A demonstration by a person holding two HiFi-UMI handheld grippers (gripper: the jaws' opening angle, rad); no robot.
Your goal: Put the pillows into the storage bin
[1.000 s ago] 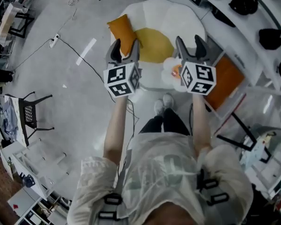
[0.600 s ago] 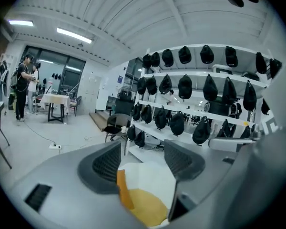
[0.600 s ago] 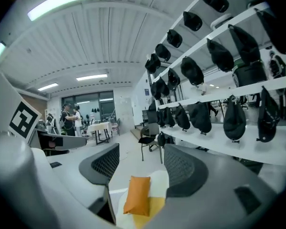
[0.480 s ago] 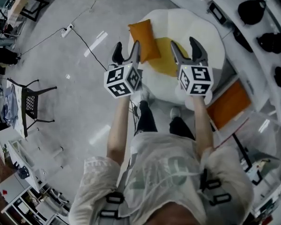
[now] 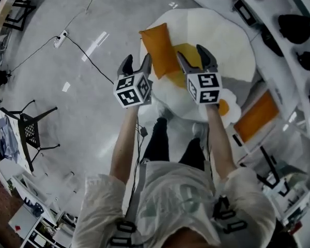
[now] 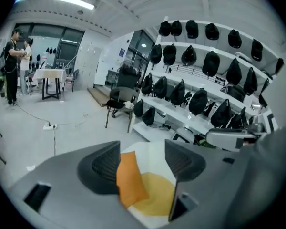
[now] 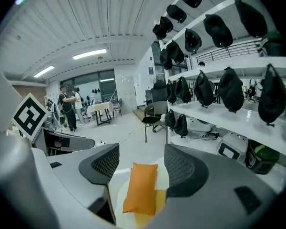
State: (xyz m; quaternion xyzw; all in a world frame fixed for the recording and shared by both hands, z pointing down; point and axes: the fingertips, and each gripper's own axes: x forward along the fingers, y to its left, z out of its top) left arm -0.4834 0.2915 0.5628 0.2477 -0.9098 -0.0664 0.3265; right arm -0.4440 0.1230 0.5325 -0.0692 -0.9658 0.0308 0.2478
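Observation:
An orange pillow (image 5: 157, 48) lies on the left part of a large white fried-egg floor cushion (image 5: 222, 40) with a yellow yolk. A small fried-egg pillow (image 5: 225, 107) lies at the cushion's near right edge. My left gripper (image 5: 137, 61) hovers just left of the orange pillow; its jaws have just been opening and nothing is between them. My right gripper (image 5: 192, 55) is open over the yolk, right of the pillow. The orange pillow (image 6: 130, 180) shows beyond the left gripper (image 6: 143, 159), and the same pillow (image 7: 140, 187) shows beyond the right gripper (image 7: 140, 163).
An orange rectangular container (image 5: 256, 115) sits right of the cushion. White shelves with black bags (image 5: 294, 27) line the right side. A power strip and cable (image 5: 59, 37) cross the floor at left, near a black chair (image 5: 31, 128). People (image 6: 12, 66) stand far off.
Both grippers have moved forward and down toward the cushion. The orange pillow now lies close between and just beyond them. The left jaws stand a little wider.

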